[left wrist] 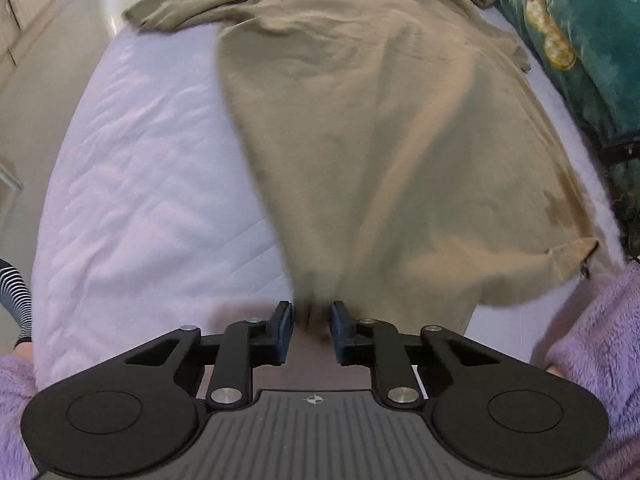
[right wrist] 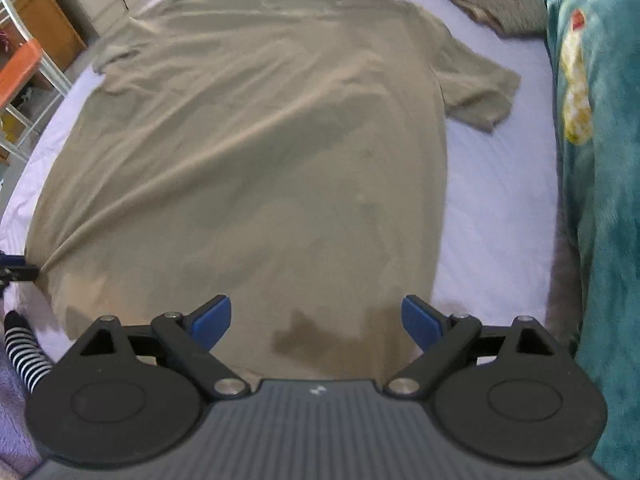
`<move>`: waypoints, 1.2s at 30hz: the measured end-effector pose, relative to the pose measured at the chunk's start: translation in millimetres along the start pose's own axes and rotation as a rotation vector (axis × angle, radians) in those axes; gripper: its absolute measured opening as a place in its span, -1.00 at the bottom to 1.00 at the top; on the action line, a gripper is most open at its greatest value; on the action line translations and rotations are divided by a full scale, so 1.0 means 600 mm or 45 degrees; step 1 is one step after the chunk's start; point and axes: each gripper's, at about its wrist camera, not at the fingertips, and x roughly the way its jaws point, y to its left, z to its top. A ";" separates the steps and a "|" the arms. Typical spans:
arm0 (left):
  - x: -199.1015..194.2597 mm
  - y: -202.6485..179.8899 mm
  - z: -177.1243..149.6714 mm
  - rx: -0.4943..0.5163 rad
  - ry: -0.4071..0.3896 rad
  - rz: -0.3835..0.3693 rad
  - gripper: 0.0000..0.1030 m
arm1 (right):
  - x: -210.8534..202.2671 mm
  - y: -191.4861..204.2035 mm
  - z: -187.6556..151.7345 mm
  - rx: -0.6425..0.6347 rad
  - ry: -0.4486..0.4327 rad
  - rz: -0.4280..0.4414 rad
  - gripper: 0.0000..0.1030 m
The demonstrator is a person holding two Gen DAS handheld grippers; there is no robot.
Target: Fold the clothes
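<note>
Left gripper [left wrist: 311,322]: jaws pinched on the hem corner of the olive T-shirt [right wrist: 256,152], cloth drawn taut into ridges. Right gripper [right wrist: 316,320]: jaws spread wide, holding nothing, over the opposite hem corner. T-shirt: spread flat on the lilac bedsheet [left wrist: 140,184], collar at the far end. Advice: grip the right corner level with the left, keep hem tension even. Teal blanket [right wrist: 600,160] alongside.

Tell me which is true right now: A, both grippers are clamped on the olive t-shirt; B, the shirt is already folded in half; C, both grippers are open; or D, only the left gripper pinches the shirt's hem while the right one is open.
D: the left gripper has the olive t-shirt bunched between its nearly closed fingers, while the right gripper stands wide open above the hem.
</note>
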 end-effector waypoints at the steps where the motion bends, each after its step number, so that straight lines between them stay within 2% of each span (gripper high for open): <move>1: -0.005 0.009 -0.007 0.021 -0.016 0.004 -0.61 | 0.001 -0.007 -0.001 0.027 0.025 0.010 0.80; 4: -0.013 0.016 -0.019 0.054 -0.072 0.004 -0.57 | 0.017 -0.020 -0.006 0.075 0.131 0.048 0.81; 7: -0.007 0.007 -0.022 0.072 -0.111 0.004 -0.18 | 0.057 -0.029 -0.019 0.087 0.260 0.060 0.82; 8: 0.000 -0.005 -0.020 0.099 -0.112 0.048 0.09 | 0.071 -0.032 -0.024 0.092 0.303 0.062 0.82; 9: 0.007 -0.017 -0.018 0.130 -0.112 0.101 0.18 | 0.090 -0.039 -0.029 0.104 0.346 0.049 0.82; 12: 0.021 -0.053 -0.010 0.202 -0.159 0.237 0.21 | 0.143 -0.067 -0.047 0.155 0.443 0.001 0.82; 14: 0.033 -0.067 -0.003 0.215 -0.166 0.238 0.33 | 0.163 -0.081 -0.053 0.195 0.477 0.043 0.82; 16: 0.044 -0.075 0.002 0.198 -0.163 0.233 0.34 | 0.183 -0.092 -0.058 0.217 0.509 0.089 0.82; 18: 0.054 -0.083 0.007 0.182 -0.159 0.228 0.65 | 0.203 -0.093 -0.061 0.222 0.555 0.141 0.82; 20: 0.065 -0.092 0.012 0.166 -0.156 0.222 0.73 | 0.219 -0.091 -0.060 0.217 0.577 0.192 0.80; 21: 0.071 -0.096 0.014 0.157 -0.155 0.220 0.73 | 0.223 -0.085 -0.059 0.193 0.584 0.180 0.79; 22: 0.076 -0.100 0.017 0.149 -0.153 0.217 0.72 | 0.226 -0.078 -0.058 0.165 0.591 0.168 0.77; 23: 0.082 -0.104 0.019 0.141 -0.152 0.214 0.50 | 0.226 -0.067 -0.057 0.114 0.593 0.156 0.72; 24: 0.087 -0.108 0.022 0.133 -0.150 0.212 0.09 | 0.224 -0.055 -0.056 0.060 0.590 0.152 0.62; 25: 0.084 -0.107 0.024 0.126 -0.149 0.214 -0.11 | 0.222 -0.043 -0.055 0.008 0.586 0.145 0.54; 26: 0.077 -0.102 0.027 0.113 -0.142 0.193 -0.60 | 0.220 -0.033 -0.056 -0.034 0.581 0.124 0.39; 27: 0.072 -0.095 0.030 0.095 -0.134 0.156 -0.85 | 0.217 -0.023 -0.056 -0.076 0.576 0.105 0.18; 28: 0.066 -0.088 0.034 0.078 -0.126 0.119 -0.85 | 0.213 -0.013 -0.056 -0.110 0.569 0.104 0.02; 29: 0.060 -0.082 0.037 0.060 -0.117 0.083 -0.87 | 0.209 -0.004 -0.056 -0.132 0.564 0.111 -0.41; 30: 0.055 -0.080 0.038 0.065 -0.111 0.070 -0.87 | 0.202 0.008 -0.056 -0.159 0.562 0.124 -0.72; 35: 0.013 -0.069 0.043 0.116 -0.094 0.054 -0.87 | 0.170 0.062 -0.055 -0.289 0.570 0.175 -0.77; 36: 0.012 -0.059 0.043 0.113 -0.057 0.055 -0.87 | 0.164 0.068 -0.054 -0.309 0.579 0.185 -0.77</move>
